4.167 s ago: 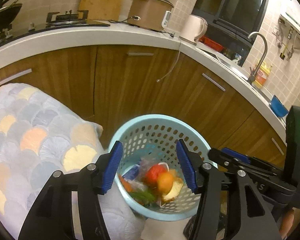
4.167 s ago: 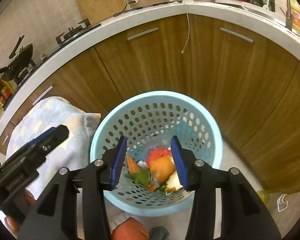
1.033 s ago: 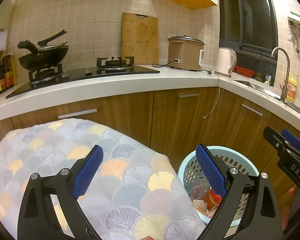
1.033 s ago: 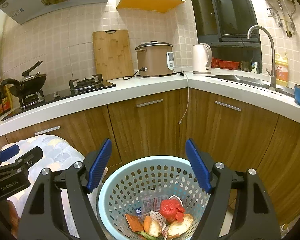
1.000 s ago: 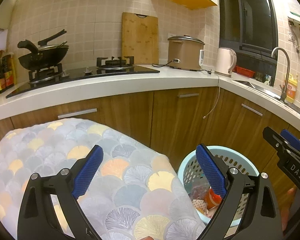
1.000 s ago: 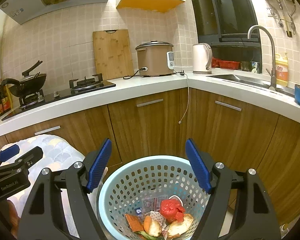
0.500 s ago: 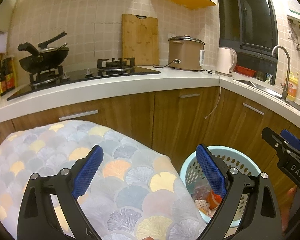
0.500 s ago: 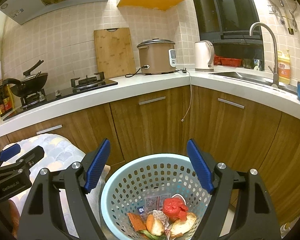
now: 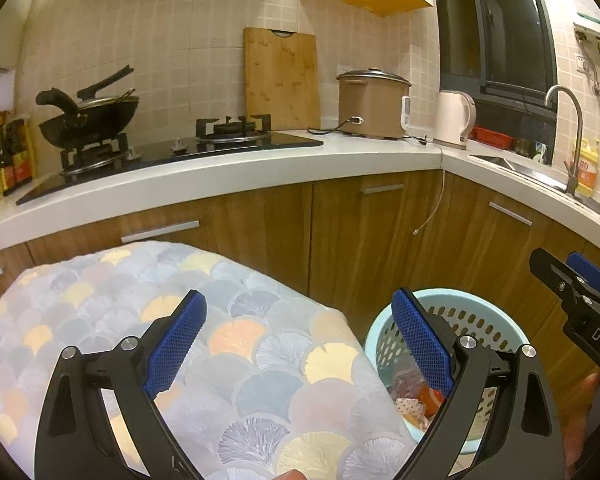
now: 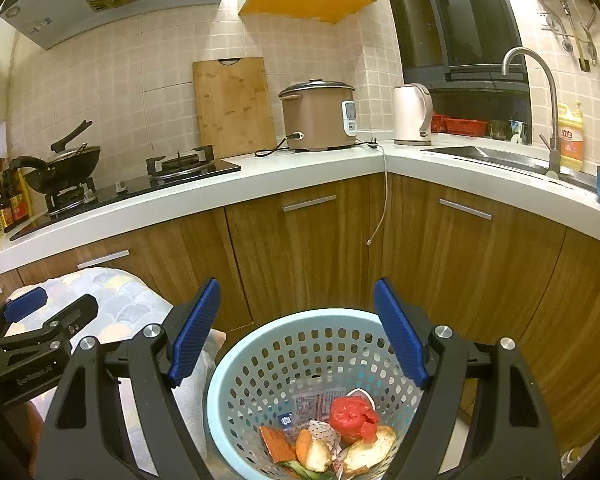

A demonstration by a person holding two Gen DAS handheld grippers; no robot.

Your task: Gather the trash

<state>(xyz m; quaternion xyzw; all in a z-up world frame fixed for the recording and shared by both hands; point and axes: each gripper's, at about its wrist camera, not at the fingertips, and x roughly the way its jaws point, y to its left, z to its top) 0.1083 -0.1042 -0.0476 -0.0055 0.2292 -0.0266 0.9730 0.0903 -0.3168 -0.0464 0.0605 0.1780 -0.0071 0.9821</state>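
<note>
Left tool (image 9: 296,340) wide open, empty, above scallop-patterned cloth (image 9: 236,344). Right tool (image 10: 298,330) wide open, empty, over blue perforated basket (image 10: 236,384) holding food scraps (image 10: 340,436).

basket (image 10: 240,384): 1 (light blue) | wok (image 9: 88,118): 1 | cutting board (image 9: 281,76): 1 | rice cooker (image 10: 318,118): 1 | kettle (image 10: 412,114): 1

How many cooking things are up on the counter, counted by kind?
Wok: 1
Cutting board: 1
Rice cooker: 1
Kettle: 1
Total: 4
</note>
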